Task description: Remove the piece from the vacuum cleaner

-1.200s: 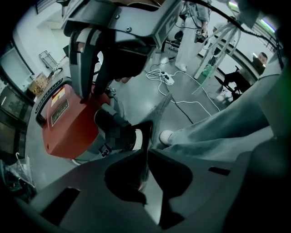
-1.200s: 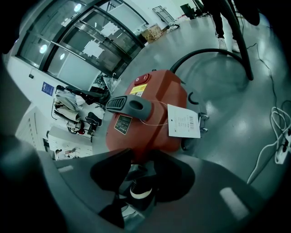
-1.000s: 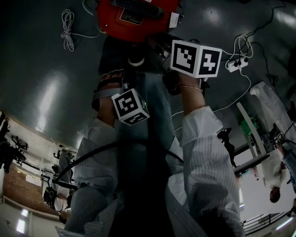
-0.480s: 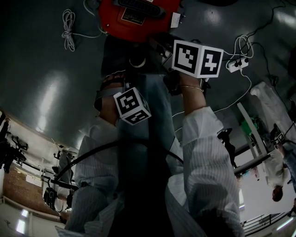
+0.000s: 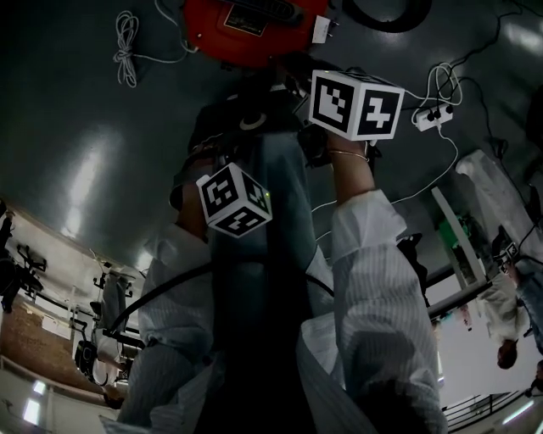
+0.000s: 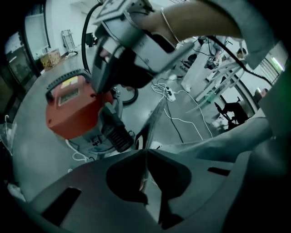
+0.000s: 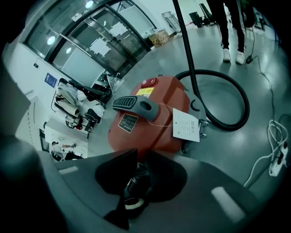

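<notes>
The red vacuum cleaner (image 5: 250, 25) (image 7: 150, 113) stands on the grey floor just ahead of me. Its black ribbed hose end (image 7: 135, 186), with a pale ring at the tip, lies between the jaws of my right gripper (image 7: 140, 157). Those jaws are closing and touch it on both sides. In the head view that gripper's marker cube (image 5: 355, 103) hides its jaws. My left gripper (image 6: 146, 153) is shut. A thin grey strip (image 6: 155, 119) runs up from its jaw seam, and I cannot tell whether it is held. Its marker cube (image 5: 233, 199) hangs lower left.
A black hose (image 7: 227, 109) loops on the floor right of the vacuum, and a white tag (image 7: 185, 125) hangs from its handle. White cables and a power strip (image 5: 433, 114) lie right, a coiled cord (image 5: 125, 51) left. A person's legs (image 7: 232, 27) stand behind.
In the head view the left gripper's cube has shifted slightly left and lower. The right cube has hardly moved. The vacuum sits a little higher in the view.
</notes>
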